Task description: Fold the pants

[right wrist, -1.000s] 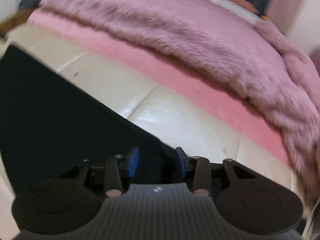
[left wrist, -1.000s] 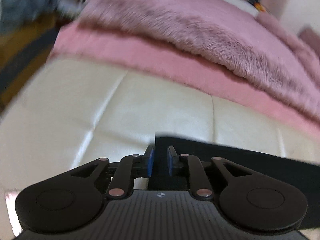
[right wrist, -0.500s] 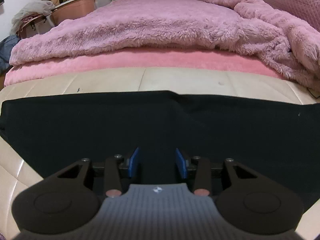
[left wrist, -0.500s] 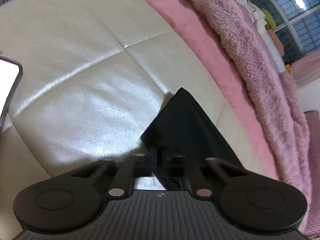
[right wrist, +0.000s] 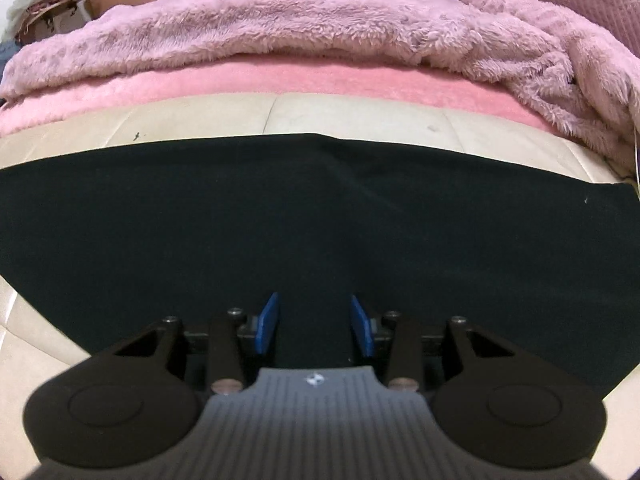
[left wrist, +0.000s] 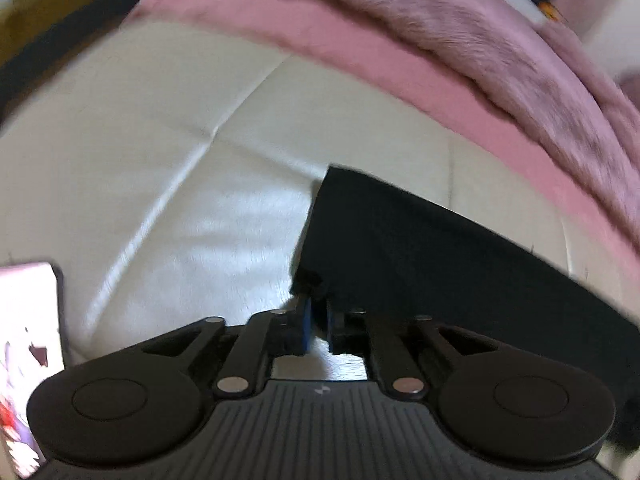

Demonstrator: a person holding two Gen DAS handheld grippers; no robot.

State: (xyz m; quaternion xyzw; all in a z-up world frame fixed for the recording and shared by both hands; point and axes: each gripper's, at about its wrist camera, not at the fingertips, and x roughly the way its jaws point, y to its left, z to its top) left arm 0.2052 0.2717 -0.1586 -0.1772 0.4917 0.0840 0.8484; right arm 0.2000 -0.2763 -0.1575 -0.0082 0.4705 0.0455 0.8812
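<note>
The black pants [right wrist: 320,216] lie spread in a wide band across the cream quilted bench [right wrist: 360,118] at the foot of the bed, flat for the most part, with a soft crease running through the middle.

Right hand-held gripper [right wrist: 315,326] hovers low over the near edge of the fabric, its blue pads [right wrist: 267,324] standing well apart, with nothing but dark cloth showing between them. It grips nothing.

Over to the left view, which is blurred. The left hand-held gripper [left wrist: 317,322] has its blue pads [left wrist: 306,324] drawn close together right at the corner of the pants [left wrist: 420,248]. That corner is lifted off the cream bench [left wrist: 160,168], and the cloth rises from the fingertips to a peak and runs away to the right. A sliver of the bench shows between the pads lower down, so the pinch is at the very tips only.

A phone with a lit screen [left wrist: 28,360] lies on the bench at the far left. Behind the bench, a pink sheet [right wrist: 280,76] and a fluffy mauve blanket [right wrist: 300,16] cover the bed.
</note>
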